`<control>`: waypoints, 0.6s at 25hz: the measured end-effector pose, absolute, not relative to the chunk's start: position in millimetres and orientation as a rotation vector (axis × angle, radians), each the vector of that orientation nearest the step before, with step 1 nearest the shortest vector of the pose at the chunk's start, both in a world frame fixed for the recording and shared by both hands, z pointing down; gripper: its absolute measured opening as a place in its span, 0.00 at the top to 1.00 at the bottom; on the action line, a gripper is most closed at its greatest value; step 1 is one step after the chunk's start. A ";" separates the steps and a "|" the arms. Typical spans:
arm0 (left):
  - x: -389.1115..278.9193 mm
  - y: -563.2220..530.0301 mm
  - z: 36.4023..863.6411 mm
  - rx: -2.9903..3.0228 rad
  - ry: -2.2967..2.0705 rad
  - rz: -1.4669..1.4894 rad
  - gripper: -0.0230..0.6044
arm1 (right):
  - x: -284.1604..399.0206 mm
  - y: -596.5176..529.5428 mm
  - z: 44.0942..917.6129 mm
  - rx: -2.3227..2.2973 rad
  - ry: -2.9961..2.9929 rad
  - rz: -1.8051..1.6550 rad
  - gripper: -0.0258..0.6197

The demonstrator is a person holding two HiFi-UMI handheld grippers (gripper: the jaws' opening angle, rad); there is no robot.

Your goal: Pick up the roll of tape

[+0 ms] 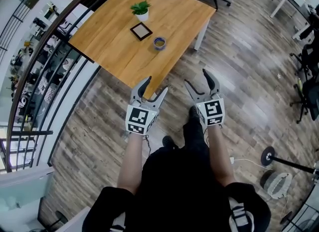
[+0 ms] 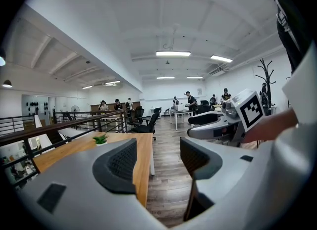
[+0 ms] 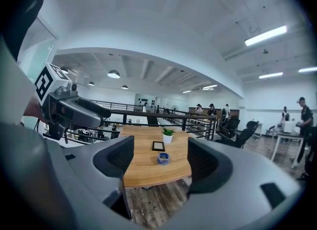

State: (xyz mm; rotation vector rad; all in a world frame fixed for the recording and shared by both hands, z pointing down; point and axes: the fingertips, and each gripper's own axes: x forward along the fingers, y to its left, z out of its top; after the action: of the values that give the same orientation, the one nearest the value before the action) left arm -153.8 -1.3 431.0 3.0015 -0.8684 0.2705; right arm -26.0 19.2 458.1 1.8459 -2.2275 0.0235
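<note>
Holding my left gripper point(image 1: 151, 90) and right gripper point(image 1: 200, 82) open and empty, well short of the blue tape roll point(image 1: 159, 43) on the far wooden table point(image 1: 119, 51).

No word, brand or number can be read anywhere. The only sign-like marks are black-and-white square patterns: one on the left cube point(image 1: 139, 119), which belongs to the left gripper point(image 1: 155, 85), and one on the right cube point(image 1: 212, 112), which belongs to the right gripper point(image 1: 196, 77). They carry no letters or digits. White print point(image 1: 242, 218) on the person's dark top point(image 1: 189, 186) sits at the bottom edge of the head view and is too small and cut off to read.
</note>
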 end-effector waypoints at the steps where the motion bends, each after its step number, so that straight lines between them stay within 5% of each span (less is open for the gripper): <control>1: -152.0 -2.8 432.1 3.000 -0.867 0.274 0.53 | -24.8 17.1 458.3 1.843 -2.229 0.024 0.43; 15: -132.5 -29.5 454.0 2.935 -0.900 0.326 0.53 | -8.5 -13.0 480.6 1.783 -2.259 0.089 0.43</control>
State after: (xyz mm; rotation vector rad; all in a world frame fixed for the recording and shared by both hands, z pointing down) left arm -132.5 -29.5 454.0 2.9352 -0.8996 0.3262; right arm -8.5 -13.0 480.6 1.7829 -2.2590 0.0895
